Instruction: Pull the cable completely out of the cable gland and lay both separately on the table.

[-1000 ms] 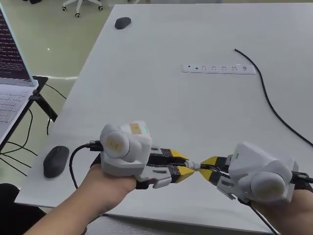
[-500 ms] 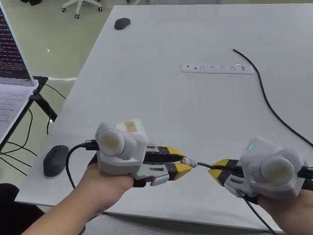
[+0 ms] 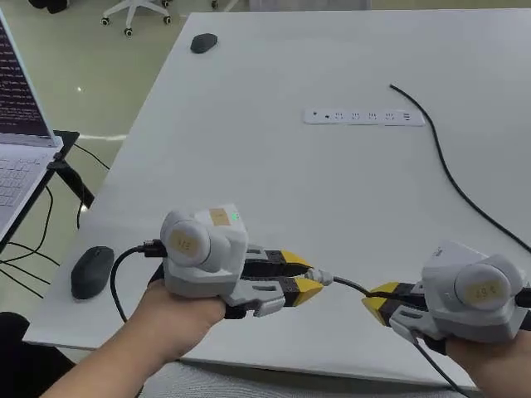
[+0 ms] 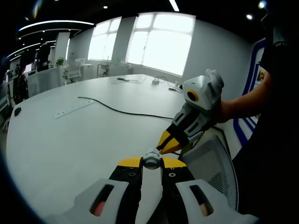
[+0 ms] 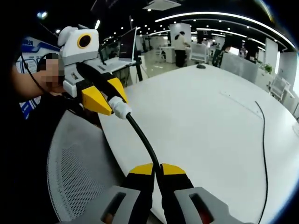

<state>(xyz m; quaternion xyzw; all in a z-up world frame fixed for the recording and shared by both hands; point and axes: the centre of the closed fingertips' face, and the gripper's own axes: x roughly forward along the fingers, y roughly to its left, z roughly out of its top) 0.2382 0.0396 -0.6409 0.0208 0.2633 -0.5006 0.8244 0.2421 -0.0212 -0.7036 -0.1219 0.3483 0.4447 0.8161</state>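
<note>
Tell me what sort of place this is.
Probably an open-plan office: a big white table with a power strip and computer mouse, a laptop beside it, a wheeled chair beyond.

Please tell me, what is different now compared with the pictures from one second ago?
The right gripper has drawn away to the person's right, its fingers shut on the black cable, so a longer stretch of cable now shows between the two grippers. The cable's end still sits in the cable gland. The left gripper has stayed nearly in place, shut on the cable gland. The power strip has not moved.
</note>
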